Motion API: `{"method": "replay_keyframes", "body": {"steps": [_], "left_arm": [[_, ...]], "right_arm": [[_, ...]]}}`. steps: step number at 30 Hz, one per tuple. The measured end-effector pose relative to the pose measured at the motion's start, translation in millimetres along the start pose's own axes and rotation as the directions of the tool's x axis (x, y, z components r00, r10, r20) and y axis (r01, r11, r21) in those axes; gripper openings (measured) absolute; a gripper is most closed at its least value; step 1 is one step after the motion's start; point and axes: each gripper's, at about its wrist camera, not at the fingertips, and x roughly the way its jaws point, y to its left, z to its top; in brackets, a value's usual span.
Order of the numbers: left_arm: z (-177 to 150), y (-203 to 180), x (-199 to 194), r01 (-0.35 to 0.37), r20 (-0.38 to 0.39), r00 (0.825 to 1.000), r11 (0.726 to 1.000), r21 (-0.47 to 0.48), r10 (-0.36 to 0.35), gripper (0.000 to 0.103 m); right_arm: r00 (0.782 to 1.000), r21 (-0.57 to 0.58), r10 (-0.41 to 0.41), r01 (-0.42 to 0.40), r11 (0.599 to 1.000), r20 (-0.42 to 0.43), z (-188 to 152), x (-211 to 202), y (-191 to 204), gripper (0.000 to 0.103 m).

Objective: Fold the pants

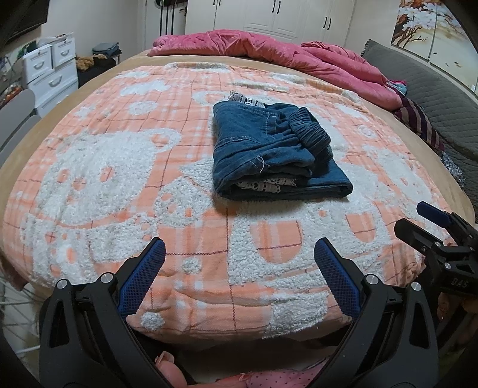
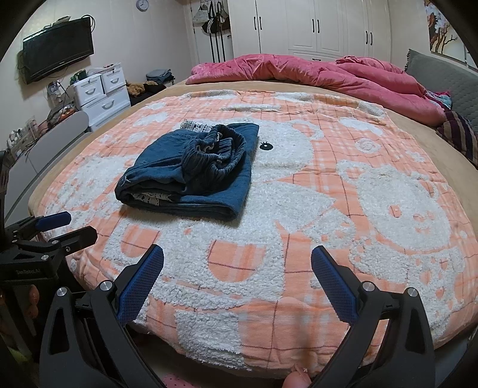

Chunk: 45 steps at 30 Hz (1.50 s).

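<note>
1. My left gripper [image 1: 239,268] stands wide, fingers spread with nothing between them, hovering over the near edge of the bed [image 1: 89,89].
2. My right gripper [image 2: 237,274] is just as wide and empty, also at the near edge, to the right of my left one.
3. The pants [image 1: 269,155] lie on the orange-and-white blanket [image 1: 119,167] around the middle of the bed, well apart from both of my grippers. They look folded into a compact bundle, elastic waistband [image 2: 215,155] bunched on top, a bit of white lace [image 1: 263,186] showing at the near fold.
4. As I judge it, the folding is essentially done; what remains is tidying. To do that well I would press the puffed waistband flat and tuck the lace in, approaching low and pinching only the top layer so the stack does not slide open.
5. Containers: white drawer units [image 2: 101,95] stand beyond the bed's far left corner, drawers closed, contents hidden. White wardrobes [image 2: 313,27] beyond the far edge are likewise closed.
</note>
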Motion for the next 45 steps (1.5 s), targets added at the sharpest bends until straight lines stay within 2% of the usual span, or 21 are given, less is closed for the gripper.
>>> {"method": "replay_keyframes", "body": {"steps": [10,19,25,32,37,38,41,43,45], "left_arm": [[1,-1,0,0.005,0.003,1.0,1.0,0.008,-0.005,0.094],[1,-4,0,-0.02,-0.002,1.0,1.0,0.017,0.02,0.094],[2,3,1,0.009,-0.018,1.0,1.0,-0.004,-0.009,0.094],[8,9,1,-0.035,-0.003,0.999,0.999,0.003,0.035,0.094],[17,10,-3,-0.092,0.024,0.995,0.995,-0.03,0.093,0.094],[19,10,-4,-0.083,0.036,0.996,0.996,-0.033,0.084,0.094],[30,21,-3,-0.039,0.044,0.998,0.997,-0.062,0.042,0.094],[46,43,7,-0.06,0.01,0.998,0.993,-0.1,0.062,0.094],[61,69,19,-0.12,-0.016,0.993,0.985,-0.124,0.119,0.094]], "right_arm": [[1.0,-0.001,0.0,0.0,1.0,0.0,1,0,0,0.099],[1.0,-0.007,-0.019,0.019,1.0,-0.011,1,2,0,0.099],[0.999,-0.005,-0.031,0.031,0.999,-0.026,0,9,-1,0.099],[0.999,0.005,-0.037,0.038,0.999,-0.038,2,15,-6,0.099],[0.997,0.021,-0.044,0.045,0.999,-0.057,2,24,-12,0.099],[0.997,0.026,-0.044,0.045,0.999,-0.061,2,25,-13,0.099],[0.996,0.043,-0.061,0.064,0.997,-0.067,4,29,-25,0.099],[0.993,0.063,-0.098,0.102,0.993,-0.062,9,29,-45,0.099],[0.989,0.111,-0.134,0.14,0.984,-0.055,17,28,-78,0.099]]}}
